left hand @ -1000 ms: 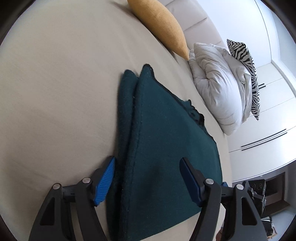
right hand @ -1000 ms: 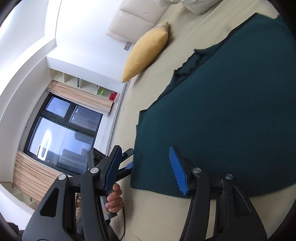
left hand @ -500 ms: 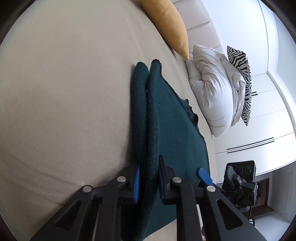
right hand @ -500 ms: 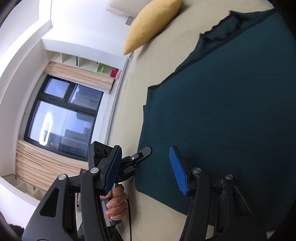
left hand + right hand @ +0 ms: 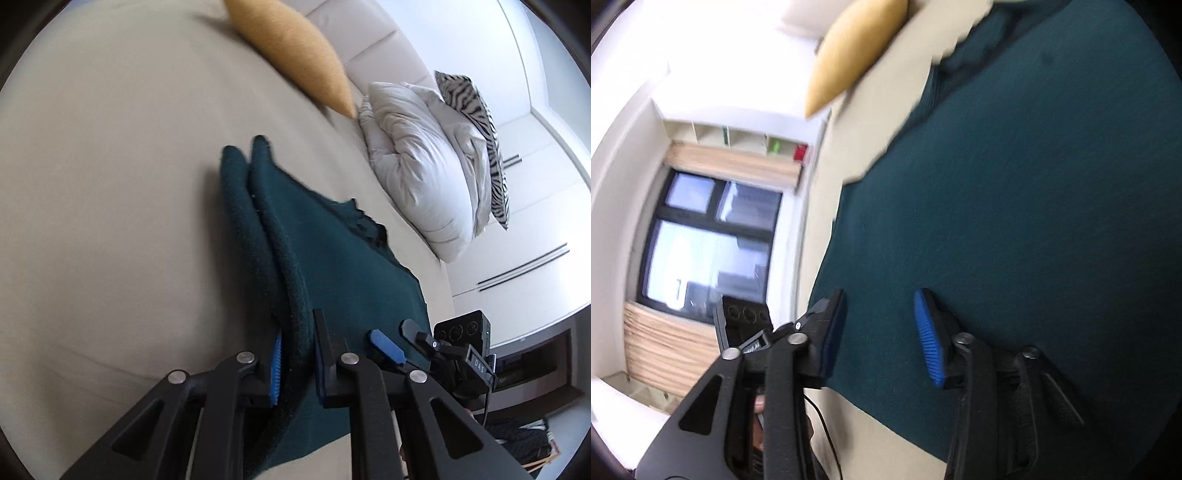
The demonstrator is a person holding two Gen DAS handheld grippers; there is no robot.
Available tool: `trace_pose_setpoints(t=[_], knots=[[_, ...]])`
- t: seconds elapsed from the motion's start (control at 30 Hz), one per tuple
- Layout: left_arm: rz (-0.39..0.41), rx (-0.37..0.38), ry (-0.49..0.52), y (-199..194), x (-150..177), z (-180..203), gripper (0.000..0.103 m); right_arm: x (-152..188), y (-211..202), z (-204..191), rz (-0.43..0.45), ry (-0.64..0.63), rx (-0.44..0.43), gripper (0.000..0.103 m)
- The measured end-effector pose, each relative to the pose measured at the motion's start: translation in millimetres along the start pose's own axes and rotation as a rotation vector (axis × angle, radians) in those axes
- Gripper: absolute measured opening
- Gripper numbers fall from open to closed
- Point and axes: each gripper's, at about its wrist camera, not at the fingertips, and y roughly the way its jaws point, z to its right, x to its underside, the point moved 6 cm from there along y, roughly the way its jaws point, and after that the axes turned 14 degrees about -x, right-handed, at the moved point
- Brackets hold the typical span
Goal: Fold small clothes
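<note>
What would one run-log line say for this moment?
left gripper: shut on green garment edge | right gripper: open, closing over garment corner

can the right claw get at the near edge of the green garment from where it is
Probably yes. The right claw is open above the dark green garment near its edge, nothing between. The left claw, shut on the side fold, is off to one side.

We see a yellow cushion on the beige bed, a white duvet bunched beside a zebra-striped pillow, and a dark-framed window
</note>
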Motion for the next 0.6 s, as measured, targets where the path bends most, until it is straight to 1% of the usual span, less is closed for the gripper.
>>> trace_pose_setpoints(t=[0.1,0.17,0.2,0.23,0.3,0.33,0.4,0.47,0.5,0.53,0.6], knots=[[0.018,-0.007,0.076,-6,-3,47,0.015,-16,-39,2,0.063,0.024,-0.042,0.045],[0.022,-0.006,0.144,-3,-2,90,0.014,-28,-73,6,0.111,0.036,-0.057,0.047],[0.021,-0.006,0.167,1,1,104,0.014,-32,-87,9,0.129,0.044,-0.066,0.047],[0.015,-0.003,0.197,10,6,128,0.014,-38,-108,13,0.153,0.053,-0.072,0.047],[0.003,0.004,0.233,27,17,155,0.014,-47,-138,21,0.199,0.067,-0.069,0.047],[-0.008,0.014,0.253,44,27,174,0.014,-50,-154,27,0.224,0.073,-0.073,0.047],[-0.035,0.020,0.275,70,41,190,0.014,-55,-180,38,0.264,0.092,-0.074,0.047],[-0.102,0.017,0.261,109,60,199,0.016,-55,-196,50,0.289,0.109,-0.082,0.045],[-0.122,0.011,0.250,121,67,199,0.017,-54,-203,55,0.294,0.117,-0.091,0.045],[-0.109,0.011,0.240,122,71,200,0.018,-51,-206,62,0.291,0.117,-0.093,0.045],[-0.081,0.037,0.241,112,73,202,0.033,-49,-206,64,0.275,0.103,-0.089,0.045]])
